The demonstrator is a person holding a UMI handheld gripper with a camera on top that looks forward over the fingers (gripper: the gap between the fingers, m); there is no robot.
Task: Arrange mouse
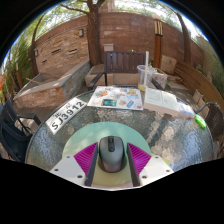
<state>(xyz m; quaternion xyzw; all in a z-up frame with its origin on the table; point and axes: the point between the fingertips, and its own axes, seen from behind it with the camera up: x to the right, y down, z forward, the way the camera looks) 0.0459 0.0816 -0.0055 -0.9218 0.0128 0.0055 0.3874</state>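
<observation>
While the round, mottled grey stone-topped bench (60,140) fills the lower part of the gripper view, a white licence plate with dark characters (63,117) is seen lying at its left side, tilted, well apart from the fingers. Behind it, off the bench, a long weathered wooden seat (50,88) is set against a brick wall (125,35).

Toward the middle of the far edge, a flat printed sheet with coloured pictures (116,97) is laid on the bench top. Nearer, the dark grey, rounded computer mouse (111,152) is found between the two fingers of the gripper (111,160), resting on the bench. The magenta pads (86,156) are seen close at either side of the mouse, the jaws being drawn in about it; whether both pads actually press on it cannot be told.

To the right of the printed sheet, a clear plastic cup (147,76) with a white straw (146,60) is stood upright, and just beside it an open white booklet (166,100) is spread flat. Farther right, near the bench's edge, a small bright green object (200,121) is seen, too small to be identified.
</observation>
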